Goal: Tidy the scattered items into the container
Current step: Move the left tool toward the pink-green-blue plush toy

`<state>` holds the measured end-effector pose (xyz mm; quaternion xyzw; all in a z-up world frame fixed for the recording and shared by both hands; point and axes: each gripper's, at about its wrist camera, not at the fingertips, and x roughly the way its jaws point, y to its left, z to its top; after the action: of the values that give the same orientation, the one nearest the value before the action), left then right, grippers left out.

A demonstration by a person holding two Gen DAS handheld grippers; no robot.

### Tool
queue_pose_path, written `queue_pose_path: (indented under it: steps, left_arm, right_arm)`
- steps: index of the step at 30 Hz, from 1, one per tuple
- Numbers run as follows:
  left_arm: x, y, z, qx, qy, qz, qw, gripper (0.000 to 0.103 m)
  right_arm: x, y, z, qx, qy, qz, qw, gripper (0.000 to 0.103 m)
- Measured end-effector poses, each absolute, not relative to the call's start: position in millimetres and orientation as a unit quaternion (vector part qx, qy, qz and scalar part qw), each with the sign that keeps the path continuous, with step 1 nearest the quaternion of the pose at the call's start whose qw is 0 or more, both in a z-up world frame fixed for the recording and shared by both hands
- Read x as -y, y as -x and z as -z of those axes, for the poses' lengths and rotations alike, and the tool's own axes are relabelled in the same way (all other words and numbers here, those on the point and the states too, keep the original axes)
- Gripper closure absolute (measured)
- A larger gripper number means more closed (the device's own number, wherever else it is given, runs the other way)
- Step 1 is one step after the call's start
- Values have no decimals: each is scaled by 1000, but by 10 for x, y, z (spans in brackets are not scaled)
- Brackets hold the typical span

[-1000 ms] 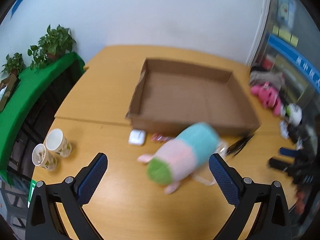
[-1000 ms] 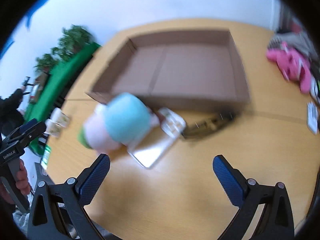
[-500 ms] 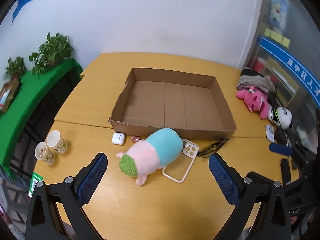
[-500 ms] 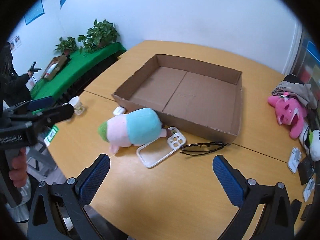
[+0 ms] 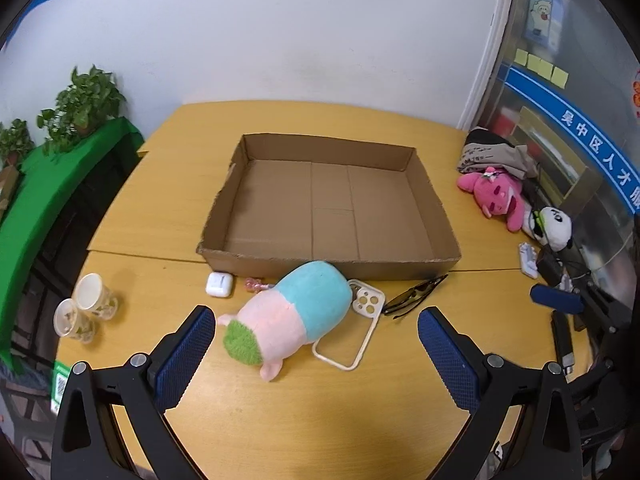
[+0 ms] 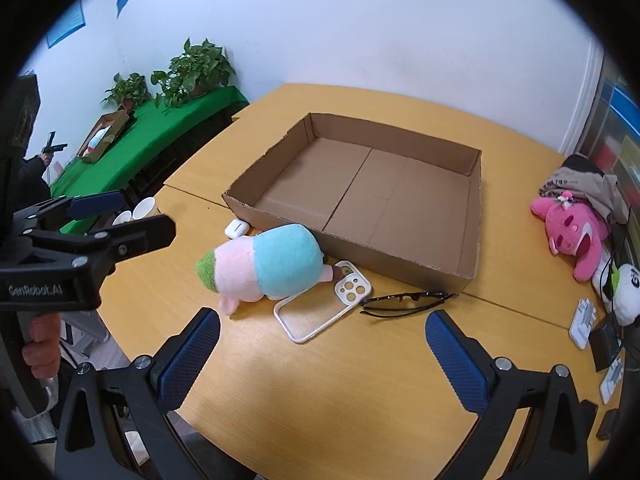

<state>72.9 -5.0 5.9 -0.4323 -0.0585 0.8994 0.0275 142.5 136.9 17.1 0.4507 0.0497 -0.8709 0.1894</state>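
Plush toy (image 5: 292, 312), lying on the counter (image 5: 320, 420) ahead of and between the fingers of the left tool (image 5: 312, 356), overlaps a phone case (image 5: 352, 336) beside the empty cardboard box (image 5: 432, 208). Both the left and right tool (image 6: 320, 356) stand wide apart, holding nothing. Risk: a low grasp on the plush could catch and drag the case.

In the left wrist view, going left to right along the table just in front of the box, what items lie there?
Paper cups → white earbud case → plush toy → clear phone case → black glasses.
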Motion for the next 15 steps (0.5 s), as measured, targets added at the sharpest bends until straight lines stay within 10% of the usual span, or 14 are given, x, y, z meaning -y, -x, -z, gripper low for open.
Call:
queue_pose_path:
  steps: [15]
  left_arm:
    - [692,-217,532,59,487,-863,121,0]
  right_arm:
    - [-837,-1064,155,-39,-527,840,121,0]
